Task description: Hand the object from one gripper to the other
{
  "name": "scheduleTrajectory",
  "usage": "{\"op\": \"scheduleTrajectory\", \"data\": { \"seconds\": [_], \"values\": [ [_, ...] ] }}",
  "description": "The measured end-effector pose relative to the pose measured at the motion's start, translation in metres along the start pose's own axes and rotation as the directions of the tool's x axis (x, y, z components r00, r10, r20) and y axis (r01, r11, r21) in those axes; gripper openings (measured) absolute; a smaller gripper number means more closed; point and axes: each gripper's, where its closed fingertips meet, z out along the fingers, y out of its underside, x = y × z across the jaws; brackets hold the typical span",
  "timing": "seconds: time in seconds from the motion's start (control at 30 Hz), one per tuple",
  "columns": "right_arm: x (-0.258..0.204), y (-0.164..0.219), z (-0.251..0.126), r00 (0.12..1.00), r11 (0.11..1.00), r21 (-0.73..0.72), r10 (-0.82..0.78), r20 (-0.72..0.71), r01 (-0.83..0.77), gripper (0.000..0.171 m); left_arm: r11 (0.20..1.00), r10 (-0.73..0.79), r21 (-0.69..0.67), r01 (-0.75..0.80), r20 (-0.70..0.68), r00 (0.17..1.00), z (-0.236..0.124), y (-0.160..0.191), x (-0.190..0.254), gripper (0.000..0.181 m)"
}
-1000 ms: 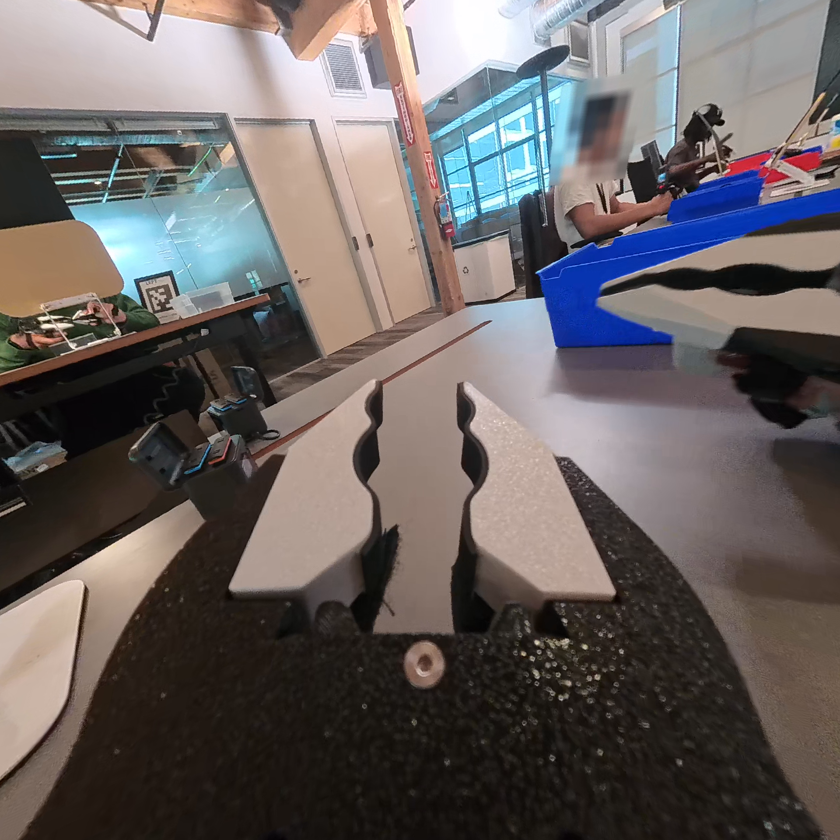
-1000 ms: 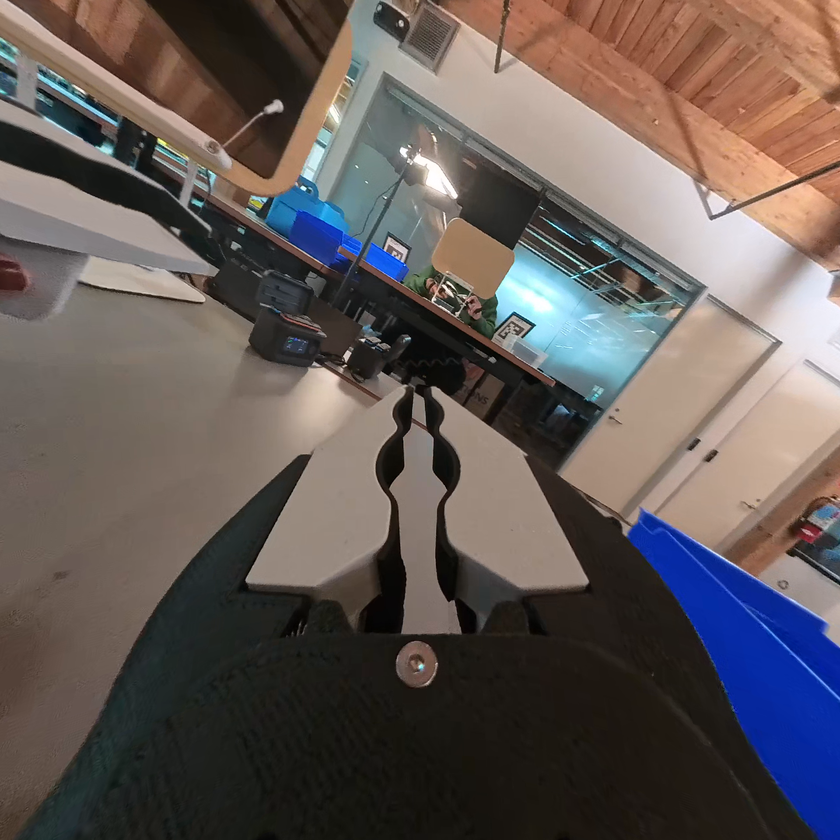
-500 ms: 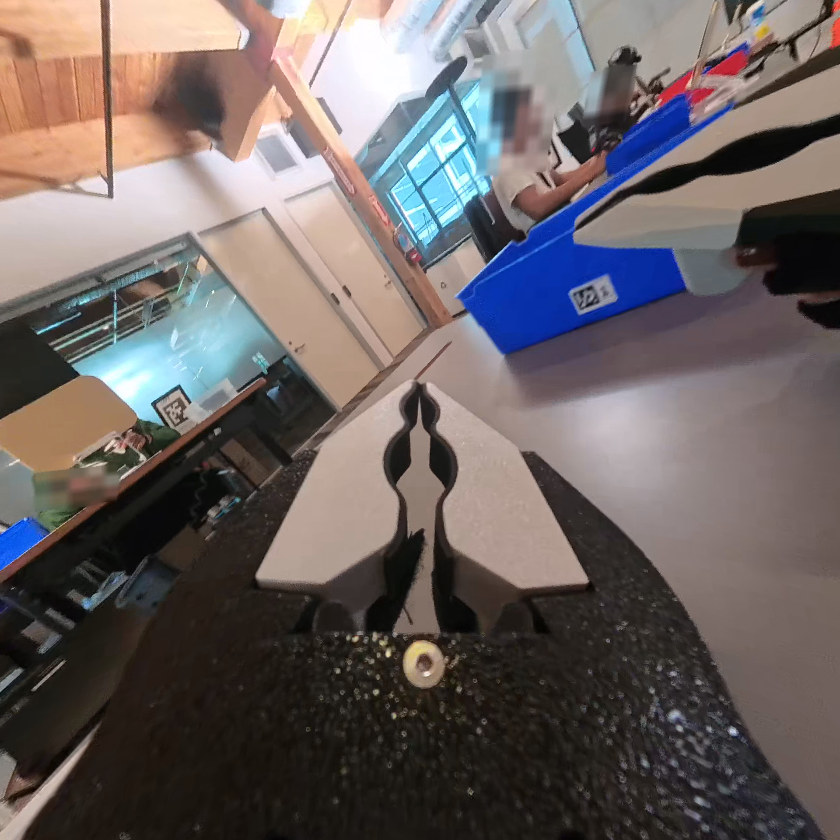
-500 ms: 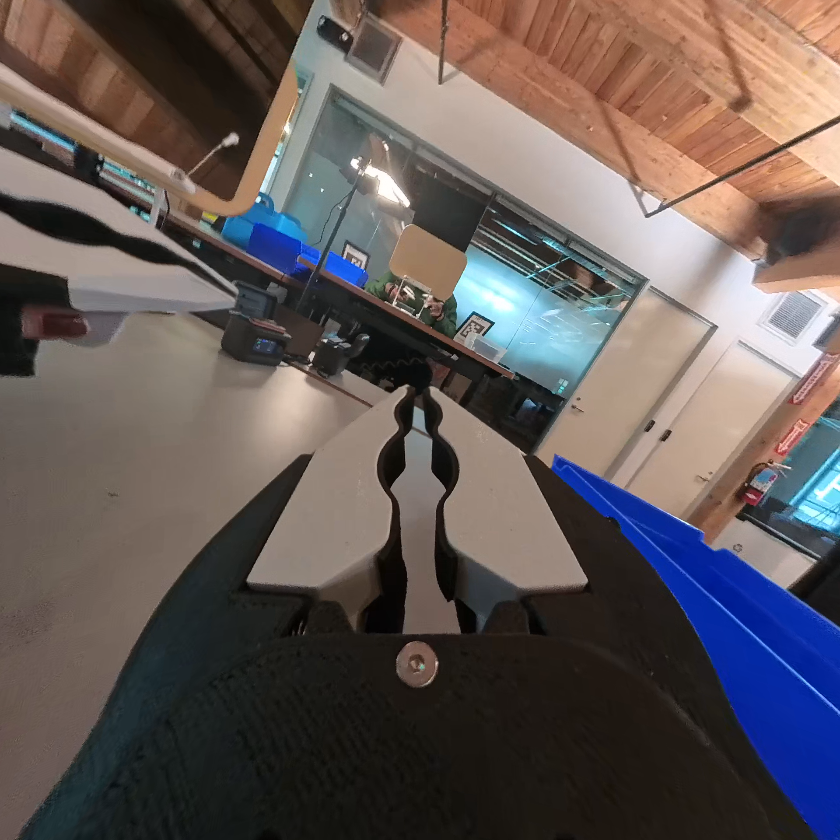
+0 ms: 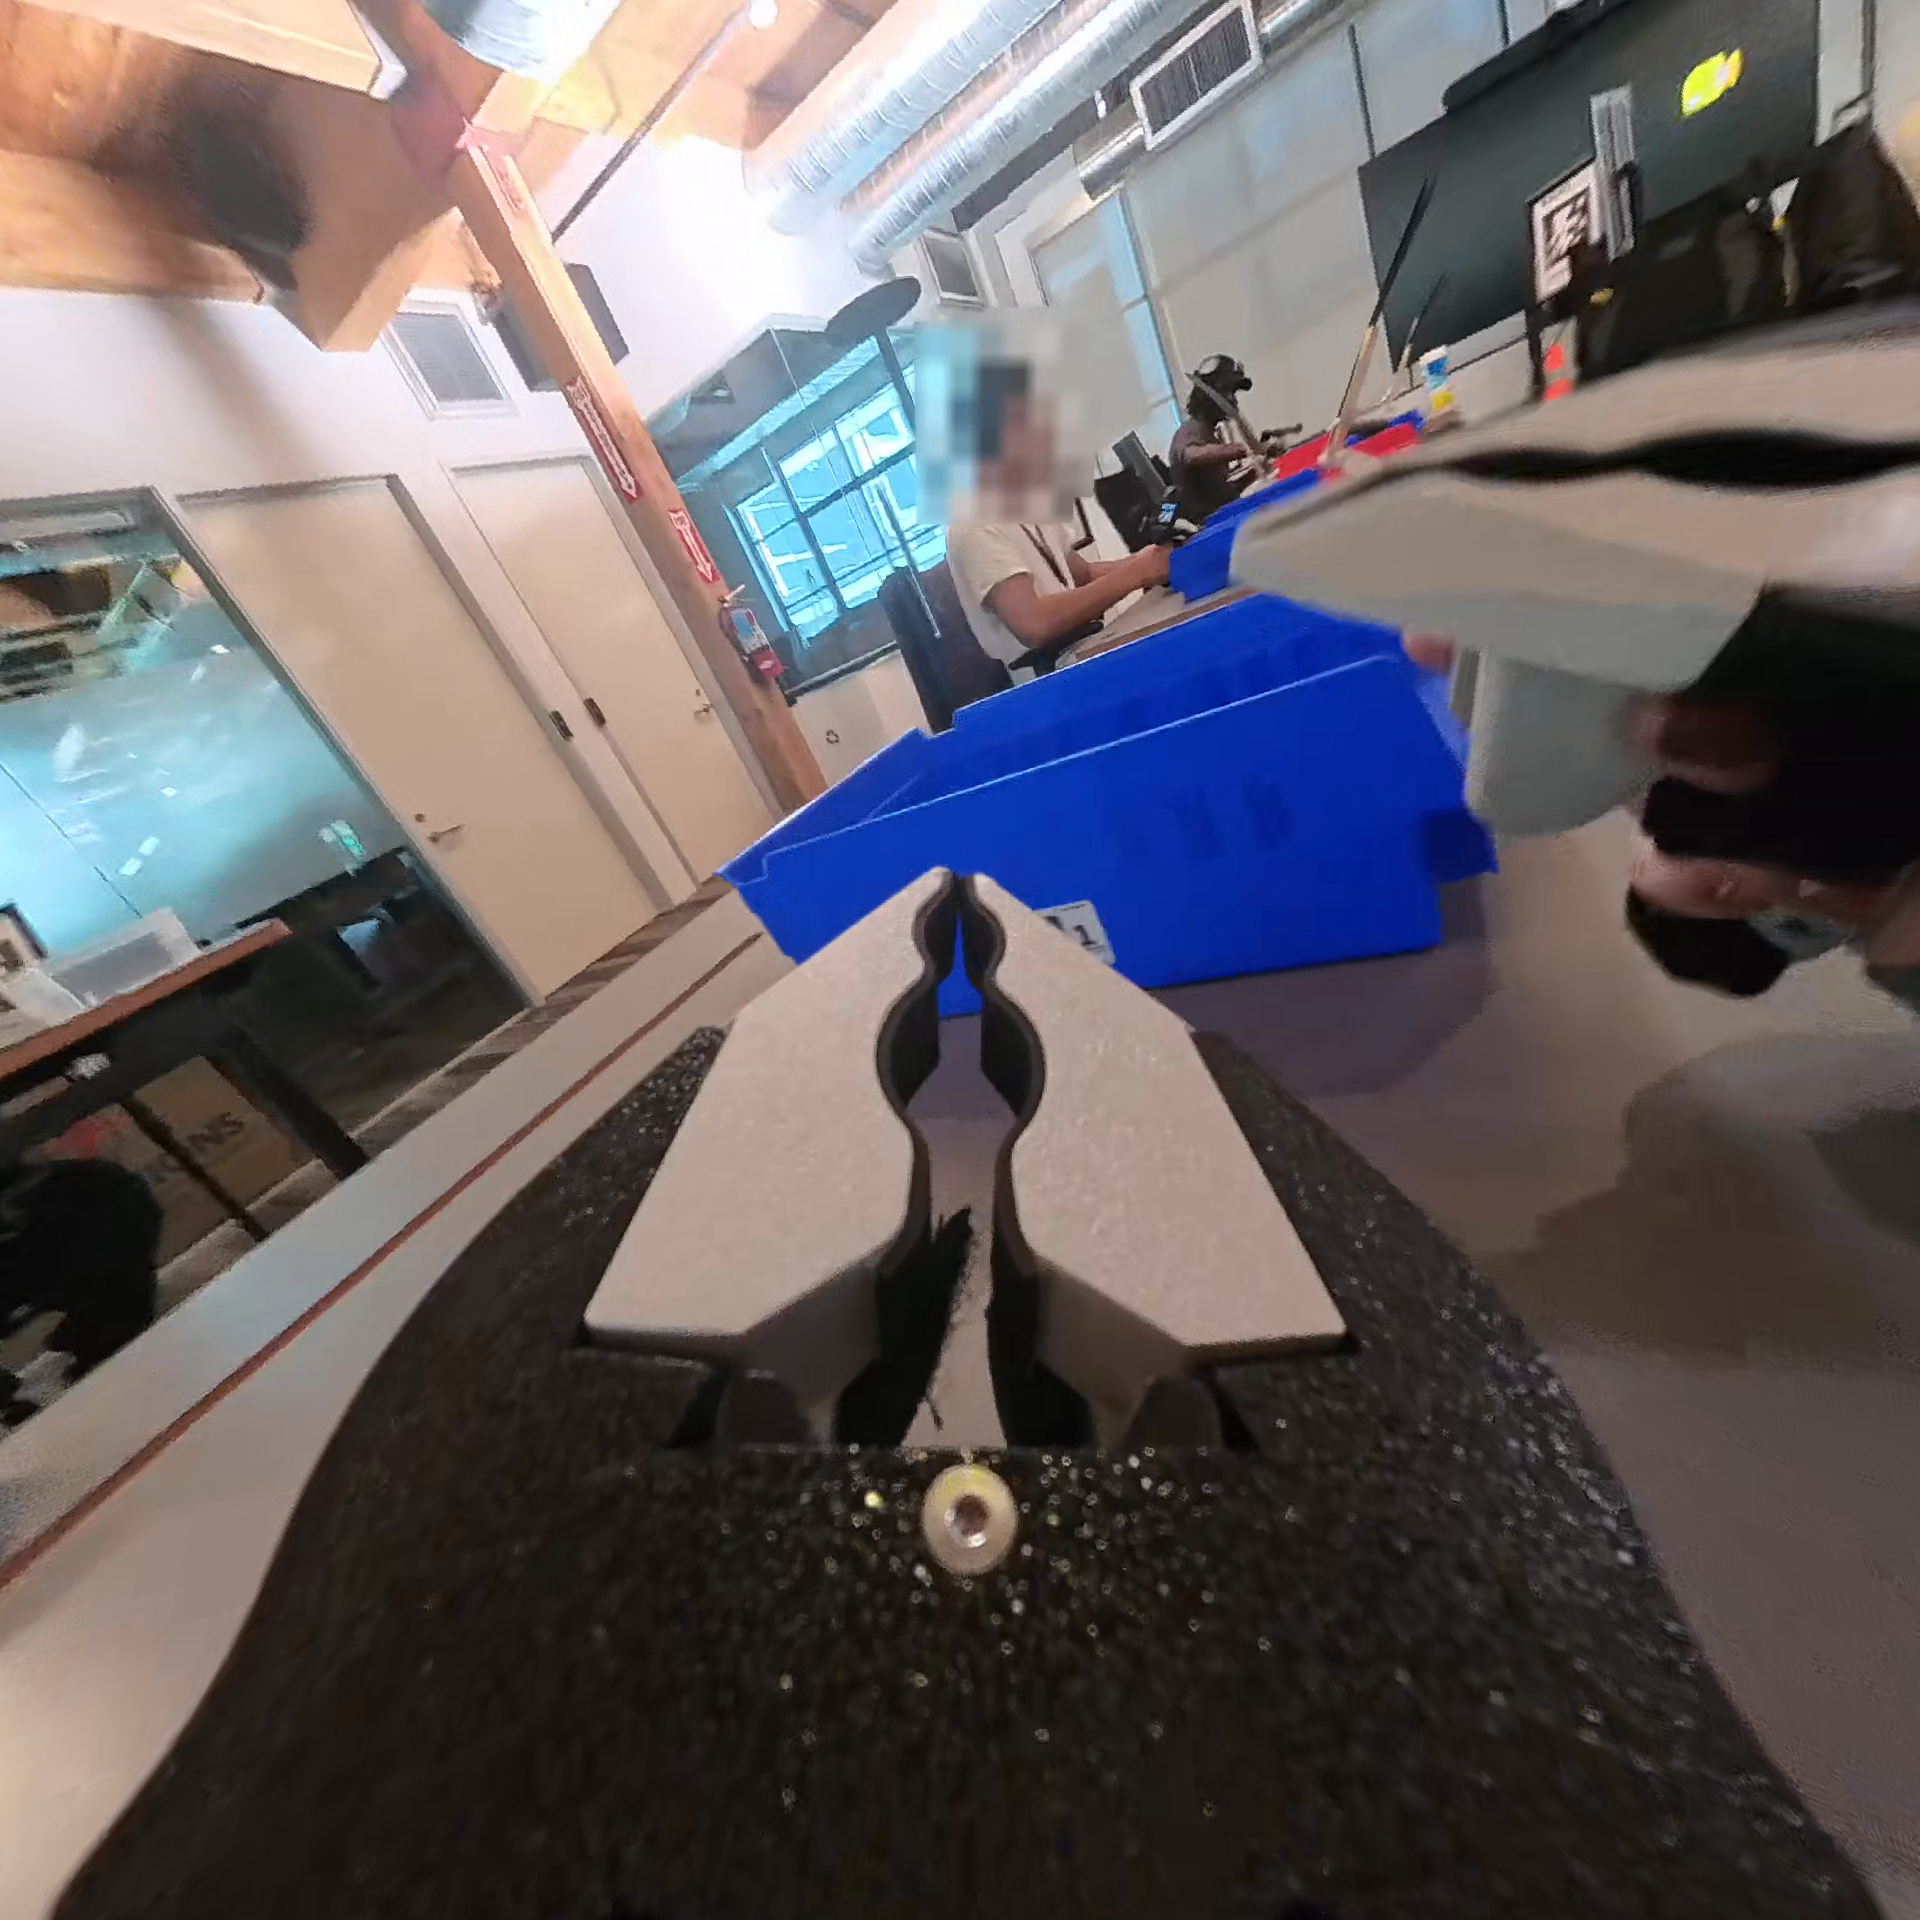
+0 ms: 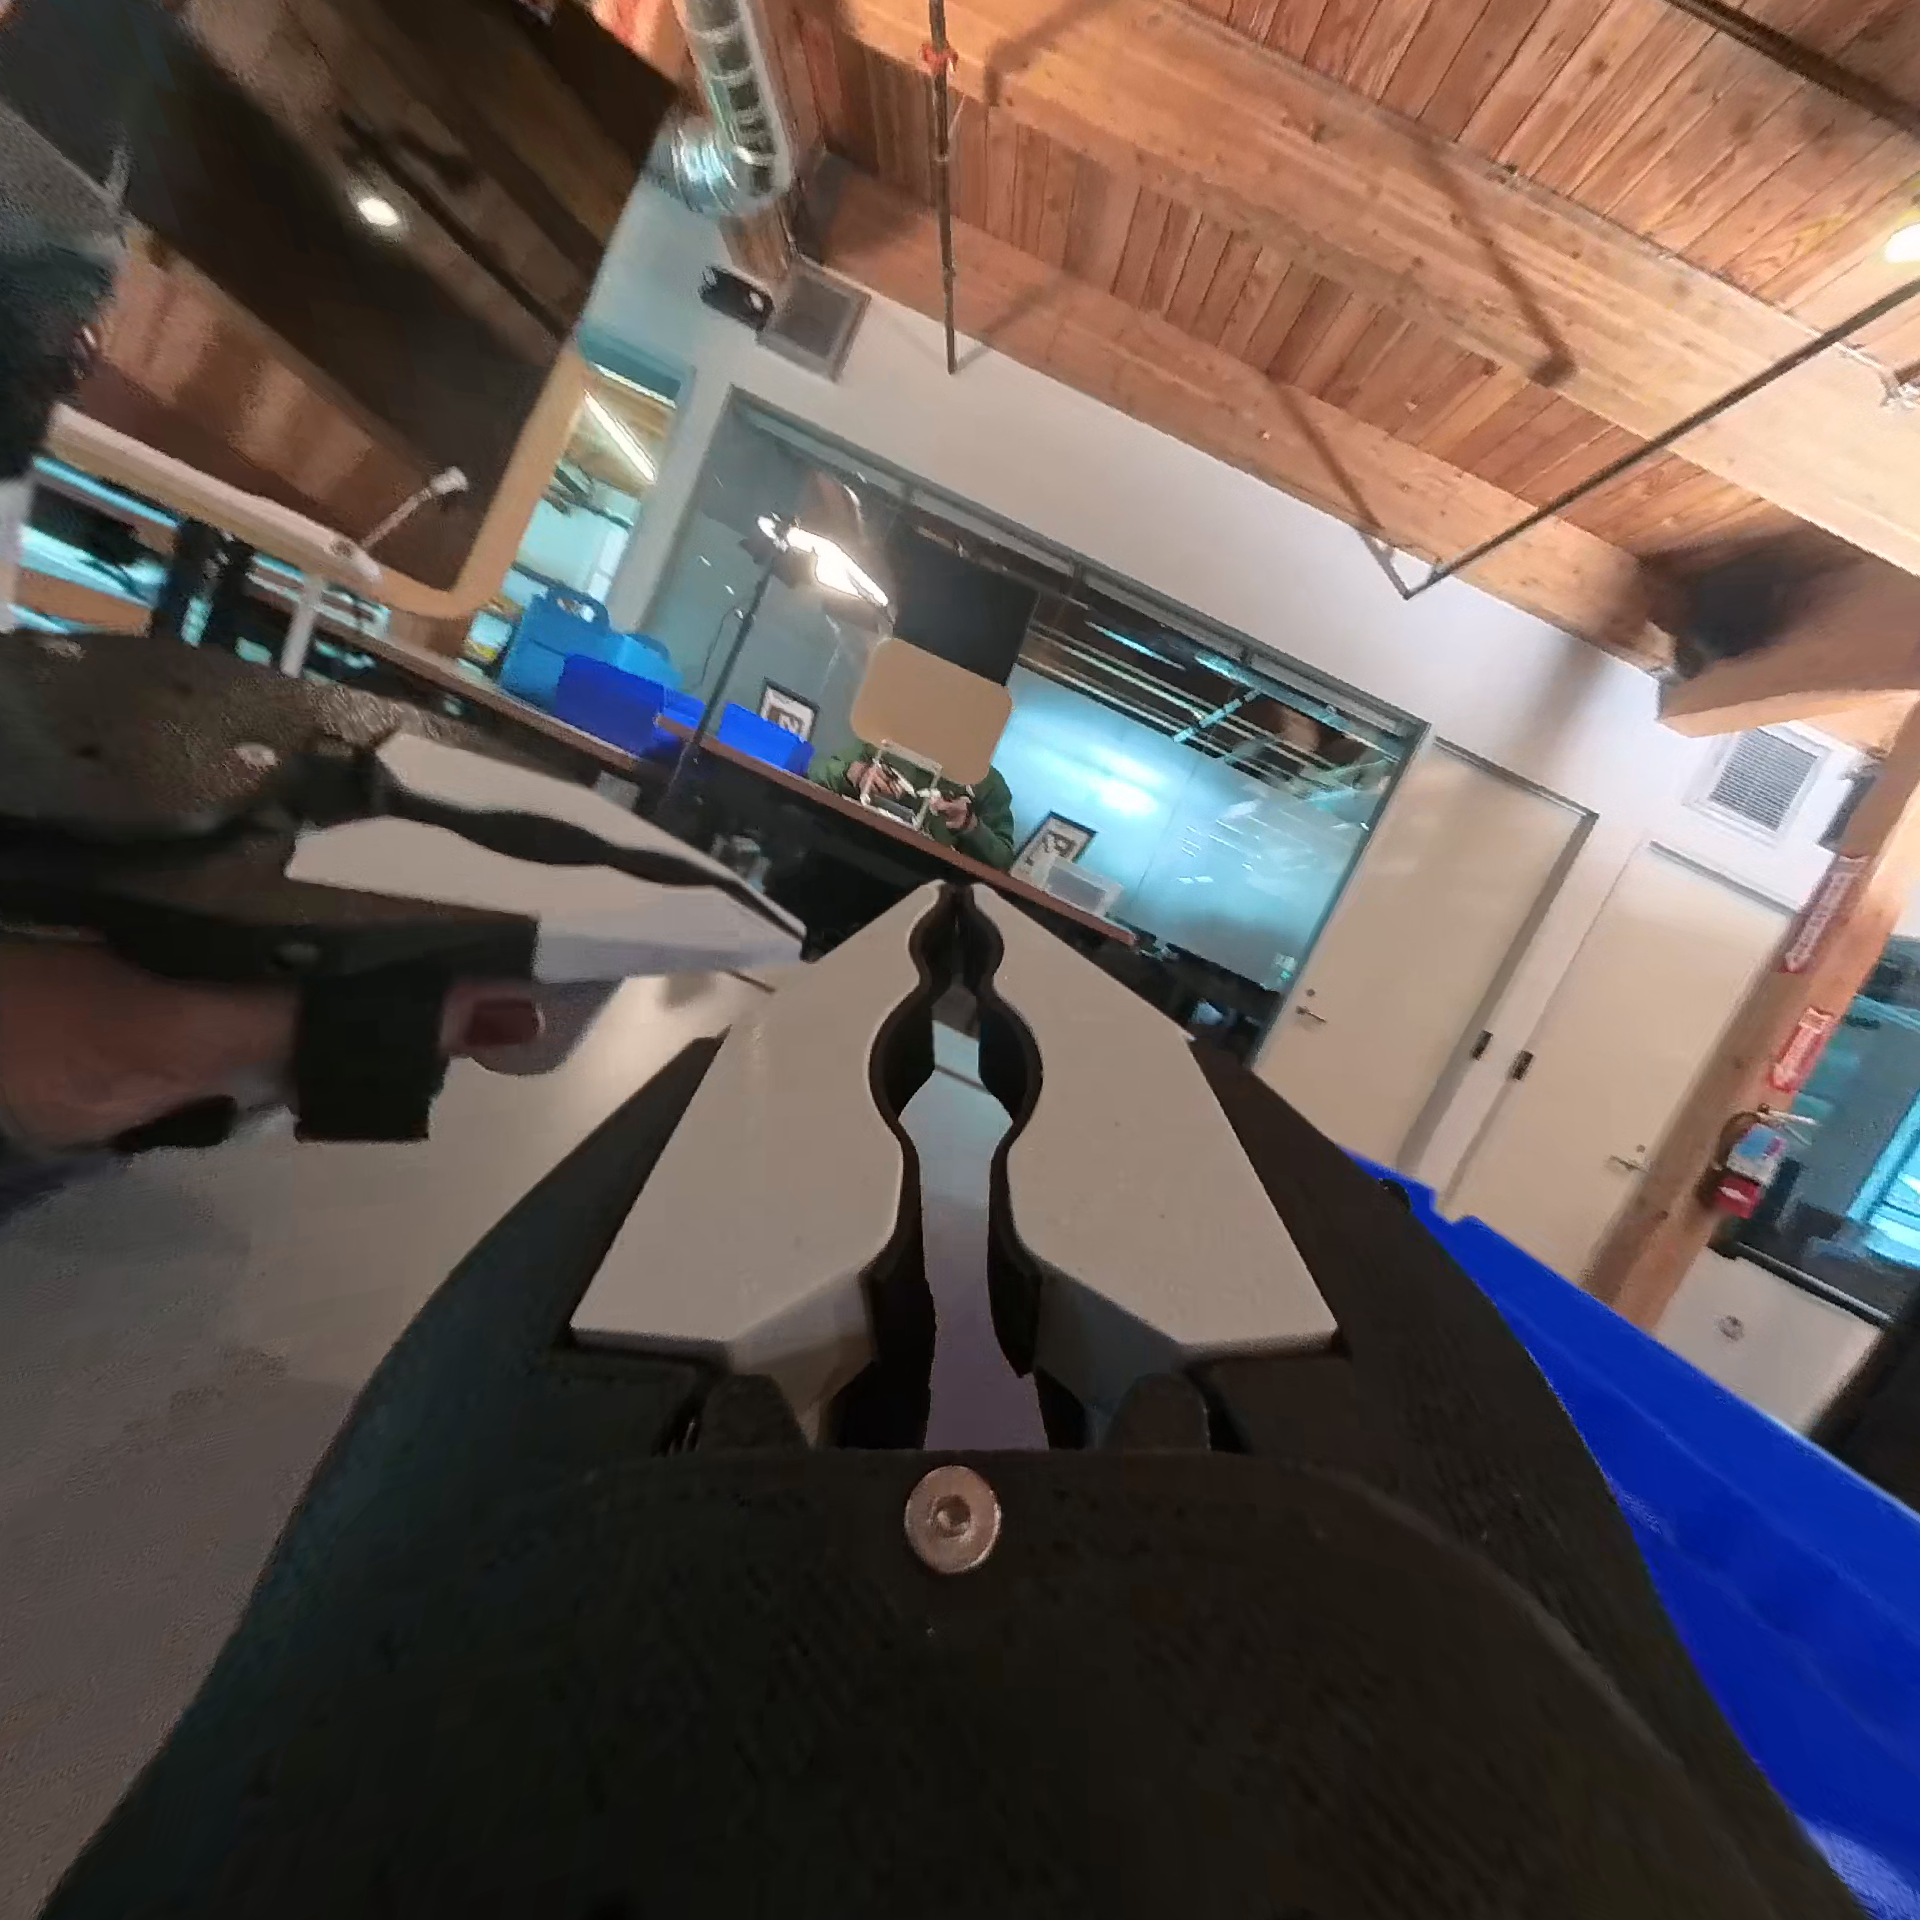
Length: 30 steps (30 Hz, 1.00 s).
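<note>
The left gripper (image 5: 958, 902), at frame centre in its own view, has its tips pressed together with nothing between them, and the right gripper (image 6: 954, 902) is closed the same way. No object to hand over shows in either view. A blue bin (image 5: 1195, 831) sits on the grey table (image 5: 1621, 1299) just past the left gripper's tips, right of centre.

My left gripper (image 5: 960, 902) has its jaws closed tip to tip, empty. My right gripper (image 6: 951, 906) is likewise pinched together, with nothing between. Both are held level, side by side.
</note>
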Motion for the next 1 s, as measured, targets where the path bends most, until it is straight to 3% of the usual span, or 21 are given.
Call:
{"op": "scheduleTrajectory", "data": {
  "seconds": [0.17,0.33,0.53,0.63,0.8,1.0],
  "values": [
    [0.036,-0.011,-0.004,0.994,0.995,0.014,0.099,0.037,-0.099,0.000,0.994,0.091,-0.069,-0.084,0.102,0.991,0.002,0.005,-0.017,0.000],
    [0.106,-0.028,-0.018,0.977,0.970,-0.123,0.210,-0.032,-0.212,0.000,0.989,-0.077,-0.119,0.093,0.128,0.989,0.021,-0.031,-0.010,0.000],
    [0.226,-0.049,-0.038,0.951,0.912,-0.332,0.154,-0.266,-0.241,0.000,0.981,-0.163,-0.119,0.152,-0.088,0.983,0.093,-0.145,0.011,0.000],
    [0.294,-0.059,-0.058,0.920,0.912,-0.352,0.061,-0.388,-0.209,0.002,0.969,-0.216,-0.157,0.191,-0.167,0.962,0.128,-0.176,0.020,0.000],
    [0.402,-0.047,-0.102,0.891,0.913,-0.378,-0.037,-0.453,-0.154,0.002,0.965,-0.233,-0.137,0.225,-0.039,0.972,0.203,-0.198,0.031,0.000],
    [0.541,-0.017,-0.157,0.896,0.867,-0.473,-0.076,-0.437,-0.156,0.003,0.941,-0.334,-0.051,0.334,0.000,0.943,0.325,-0.248,0.096,0.000]
  ]
}}
